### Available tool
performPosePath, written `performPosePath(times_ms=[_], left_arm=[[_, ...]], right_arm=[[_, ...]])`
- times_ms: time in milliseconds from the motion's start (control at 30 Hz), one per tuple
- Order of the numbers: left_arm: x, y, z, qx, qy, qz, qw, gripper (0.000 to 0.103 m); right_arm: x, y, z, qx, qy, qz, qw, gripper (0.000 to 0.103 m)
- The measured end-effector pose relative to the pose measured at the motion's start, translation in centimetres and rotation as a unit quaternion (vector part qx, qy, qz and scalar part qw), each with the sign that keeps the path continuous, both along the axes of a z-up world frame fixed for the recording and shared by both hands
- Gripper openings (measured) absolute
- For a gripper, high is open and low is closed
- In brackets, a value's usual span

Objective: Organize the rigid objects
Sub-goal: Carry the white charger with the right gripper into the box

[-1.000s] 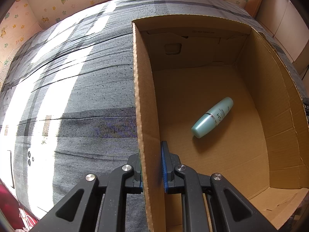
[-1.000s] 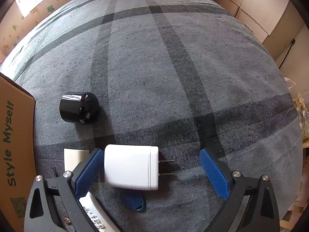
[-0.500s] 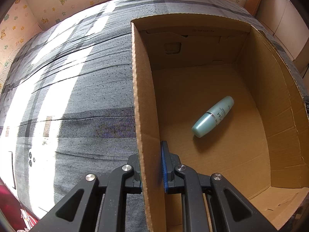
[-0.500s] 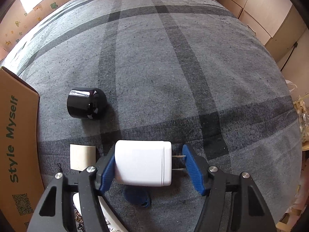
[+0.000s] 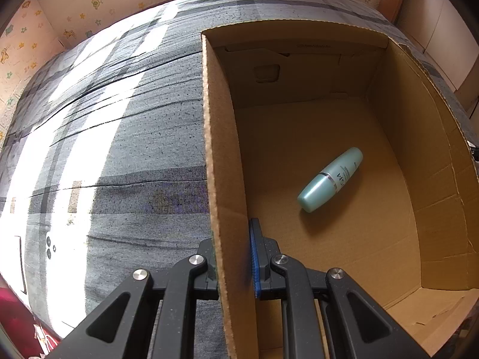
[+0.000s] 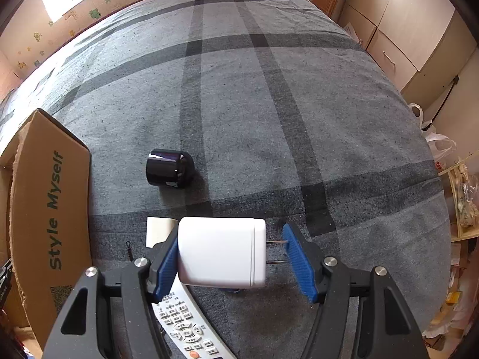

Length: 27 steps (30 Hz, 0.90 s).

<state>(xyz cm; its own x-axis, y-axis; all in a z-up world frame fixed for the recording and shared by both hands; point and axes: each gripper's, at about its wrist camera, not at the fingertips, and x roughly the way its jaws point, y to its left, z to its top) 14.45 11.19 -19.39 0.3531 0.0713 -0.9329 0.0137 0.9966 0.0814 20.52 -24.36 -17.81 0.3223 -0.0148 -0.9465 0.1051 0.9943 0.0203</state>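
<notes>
Two blue-padded right tongs (image 6: 232,257) pinch a white boxy plastic wall charger (image 6: 221,255) end to end — left pad on its back, right pad on the prong tips — just above the grey plaid bed (image 6: 269,104). It looks light, rigid and slick; gripping the flat sides seems safer. Left tongs (image 5: 233,264) clamp the brown cardboard box (image 5: 223,155) wall at 6 o'clock.

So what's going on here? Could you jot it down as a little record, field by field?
surface: grey plaid cover
left gripper: clamped on the cardboard box wall
inside box: teal bottle, lying on its side
right gripper: closed on the white charger, one pad on its body, the other on its prongs
loose nearby: black cylinder, remote control, small pale card
</notes>
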Motion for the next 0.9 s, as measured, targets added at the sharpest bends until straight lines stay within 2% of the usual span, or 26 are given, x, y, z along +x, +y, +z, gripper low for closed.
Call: performPosePath(times_ms=[400, 700, 900], left_arm=[[0.1, 0.4, -0.1, -0.008, 0.001, 0.004, 1.0, 0.014], [0.1, 0.4, -0.1, -0.007, 0.001, 0.004, 1.0, 0.014], [0.1, 0.4, -0.1, -0.008, 0.001, 0.004, 1.0, 0.014]], right_arm=[[-1.3, 3.2, 5.5, -0.012, -0.028, 0.04, 0.999, 0.069], [-2.0, 8.3, 9.1, -0.011, -0.053, 0.096, 0.994, 0.069], [-2.5, 12.3, 10.4, -0.009, -0.064, 0.138, 0.988, 0.069]])
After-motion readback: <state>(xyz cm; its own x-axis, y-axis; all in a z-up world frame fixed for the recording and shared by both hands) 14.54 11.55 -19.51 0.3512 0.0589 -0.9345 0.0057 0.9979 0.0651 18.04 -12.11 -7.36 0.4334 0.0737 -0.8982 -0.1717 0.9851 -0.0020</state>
